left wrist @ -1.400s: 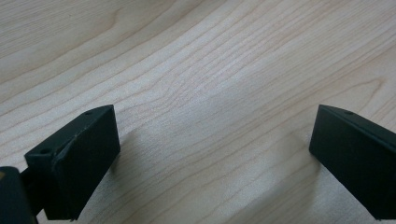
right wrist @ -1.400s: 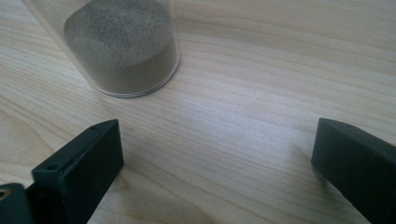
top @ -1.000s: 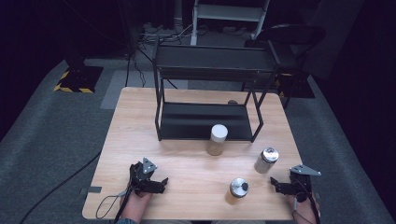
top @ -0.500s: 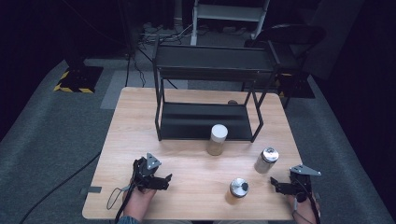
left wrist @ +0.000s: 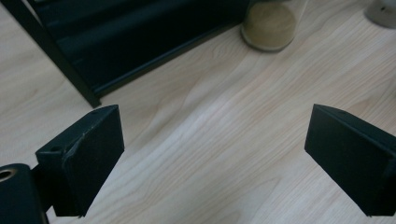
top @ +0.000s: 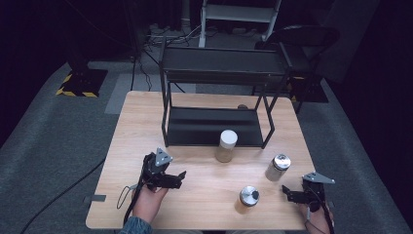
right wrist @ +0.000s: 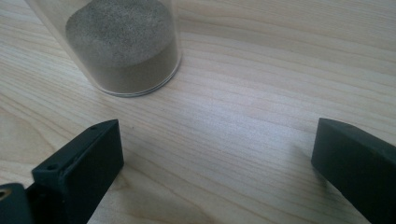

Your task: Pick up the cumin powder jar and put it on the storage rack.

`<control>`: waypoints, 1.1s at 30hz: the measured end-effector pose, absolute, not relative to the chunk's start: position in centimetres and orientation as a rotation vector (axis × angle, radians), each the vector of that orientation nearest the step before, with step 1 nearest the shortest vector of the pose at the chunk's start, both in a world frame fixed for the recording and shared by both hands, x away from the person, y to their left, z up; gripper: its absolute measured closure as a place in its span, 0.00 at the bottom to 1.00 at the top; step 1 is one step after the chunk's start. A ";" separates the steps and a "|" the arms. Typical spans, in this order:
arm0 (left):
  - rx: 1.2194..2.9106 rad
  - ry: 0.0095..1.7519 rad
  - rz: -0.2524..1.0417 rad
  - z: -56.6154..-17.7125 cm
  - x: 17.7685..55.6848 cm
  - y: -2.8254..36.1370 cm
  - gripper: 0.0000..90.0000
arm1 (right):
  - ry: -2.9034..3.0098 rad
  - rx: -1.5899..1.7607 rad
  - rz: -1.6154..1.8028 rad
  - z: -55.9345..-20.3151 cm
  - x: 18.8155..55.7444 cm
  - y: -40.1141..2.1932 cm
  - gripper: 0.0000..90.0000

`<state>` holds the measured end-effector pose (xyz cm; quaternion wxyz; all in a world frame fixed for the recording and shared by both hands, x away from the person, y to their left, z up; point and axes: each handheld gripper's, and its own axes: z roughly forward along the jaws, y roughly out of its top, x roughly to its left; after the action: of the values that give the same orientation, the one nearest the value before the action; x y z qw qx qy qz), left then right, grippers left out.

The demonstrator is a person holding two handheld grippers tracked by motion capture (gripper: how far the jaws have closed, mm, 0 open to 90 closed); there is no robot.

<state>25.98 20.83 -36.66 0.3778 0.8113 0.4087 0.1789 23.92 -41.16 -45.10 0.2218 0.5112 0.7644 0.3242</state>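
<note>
Wooden table bears a metal-lidded jar, probably untouched, just ahead of the wide-open, empty right gripper.

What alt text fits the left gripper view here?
The left gripper hangs open over bare wooden table, nothing between its two black jaws. Ahead stand a sand-filled jar and the foot of a black metal shelf.

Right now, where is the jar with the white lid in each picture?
High view: white-lidded jar mid-table, before the black shelf.
Left gripper view: top edge, right of centre, beside that shelf.
Right gripper view: a different, nearer jar, upper left.
Shared landmark: the wooden table.
</note>
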 end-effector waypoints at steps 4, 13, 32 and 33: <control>2.062 1.008 0.460 -35.7 26.4 20.1 0.05 | 2.113 1.412 0.896 -45.1 23.9 -41.2 0.02; 2.056 0.956 0.430 -34.9 28.3 18.3 0.05 | 2.112 1.412 0.896 -45.1 23.9 -41.2 0.02; 2.021 0.919 0.380 -34.4 32.5 14.0 0.05 | 2.112 1.412 0.896 -45.1 23.9 -41.1 0.02; 2.024 0.916 0.379 -34.4 32.7 13.7 0.05 | 2.112 1.412 0.896 -45.1 23.9 -41.2 0.02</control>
<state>32.73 13.74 -34.35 0.4294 0.8111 0.3669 0.1519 23.92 -41.15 -45.10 0.2220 0.5112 0.7644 0.3242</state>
